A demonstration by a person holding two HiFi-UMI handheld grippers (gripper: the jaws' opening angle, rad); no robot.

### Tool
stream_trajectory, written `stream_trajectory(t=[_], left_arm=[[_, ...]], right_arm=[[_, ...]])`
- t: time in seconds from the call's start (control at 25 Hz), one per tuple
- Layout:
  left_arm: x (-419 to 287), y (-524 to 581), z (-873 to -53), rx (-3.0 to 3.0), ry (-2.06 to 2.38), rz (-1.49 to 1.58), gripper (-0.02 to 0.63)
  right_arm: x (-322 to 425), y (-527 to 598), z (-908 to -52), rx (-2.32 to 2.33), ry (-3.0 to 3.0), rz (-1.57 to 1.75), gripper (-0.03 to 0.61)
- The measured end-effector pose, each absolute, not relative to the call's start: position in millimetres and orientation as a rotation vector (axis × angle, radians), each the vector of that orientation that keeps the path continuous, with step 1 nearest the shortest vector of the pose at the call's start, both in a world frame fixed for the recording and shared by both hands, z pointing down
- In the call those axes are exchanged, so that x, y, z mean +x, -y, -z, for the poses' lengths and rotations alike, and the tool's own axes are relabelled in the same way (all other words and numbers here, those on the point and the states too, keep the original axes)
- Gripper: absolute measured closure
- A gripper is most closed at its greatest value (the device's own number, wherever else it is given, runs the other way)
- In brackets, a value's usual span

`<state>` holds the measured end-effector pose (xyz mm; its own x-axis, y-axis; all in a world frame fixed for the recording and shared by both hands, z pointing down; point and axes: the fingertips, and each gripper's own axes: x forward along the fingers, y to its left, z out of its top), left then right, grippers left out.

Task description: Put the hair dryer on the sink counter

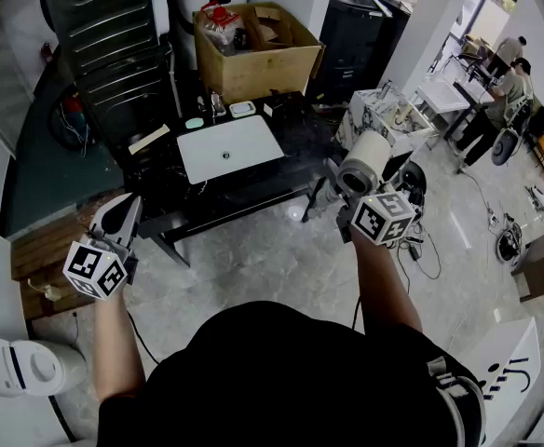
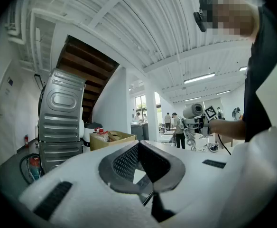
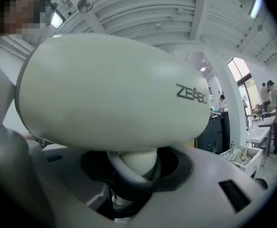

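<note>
The right gripper (image 3: 136, 167) is clamped on the handle of the cream-white, barrel-shaped plastic hair dryer (image 1: 363, 161), held in the air at right. The left gripper (image 1: 123, 210), jaws together, carries nothing. The black sink counter (image 1: 165, 194) lies farther ahead, so bringing the dryer over and setting it down are left.

Clad in a black short-sleeved top (image 1: 281, 371), with a black headset (image 2: 198, 19) worn on the head. Fitted with a left gripper (image 2: 139, 148) in a smooth white moulded shell, rounded and bulky, set with black oblong slots (image 2: 53, 199) on either side. Lined at the jaws with dark grey pads (image 2: 124, 163), mesh-textured on the inner faces. Same white shell, dark grey lining and black oblong openings on the right gripper (image 3: 136, 172). Topped at each by a white cube (image 1: 95, 270) printed with black square markers. Trailed by a thin black cable (image 1: 140, 335) beneath the left forearm.
</note>
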<state>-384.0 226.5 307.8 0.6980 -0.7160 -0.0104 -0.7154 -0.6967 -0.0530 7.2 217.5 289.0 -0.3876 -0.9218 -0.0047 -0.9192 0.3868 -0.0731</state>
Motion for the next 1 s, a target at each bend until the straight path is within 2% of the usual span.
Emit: stream_trajectory(t=[0.6, 1.0], left_arm=[[-298, -213, -312, -2.851, -1.204, 0.046, 0.600], [-244, -212, -306, -2.866, -1.179, 0.043, 0.599]], right_arm=[[89, -199, -304, -1.658, -2.557, 0.130, 0.390], [111, -195, -306, -1.615, -2.618, 0.111, 0.392]])
